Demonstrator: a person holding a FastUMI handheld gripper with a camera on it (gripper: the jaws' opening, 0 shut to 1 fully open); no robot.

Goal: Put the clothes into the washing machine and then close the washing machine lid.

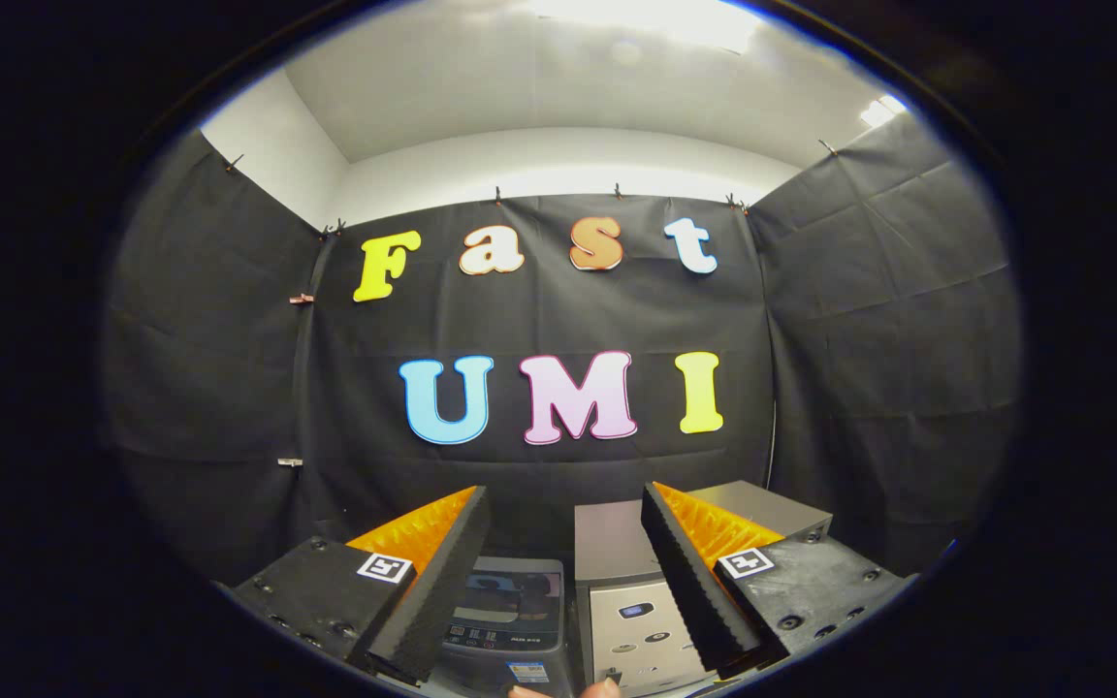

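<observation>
My gripper [566, 528] is open, its two black fingers with orange sides spread wide and nothing between them. Below and ahead of the fingers stands a small grey top-loading washing machine [508, 616], its dark glass lid lying flat and shut, with a control strip along its near edge. It lies just inside the left finger [437, 582]. The gripper is held high above both machines, pointing at the back wall. At the very bottom, fingertips of a person's hand [568, 690] peek in.
A second, taller grey machine [631, 591] with a silver front panel and buttons stands right of the washing machine, partly behind the right finger [689, 572]. Black cloth walls close the booth at the back and on both sides.
</observation>
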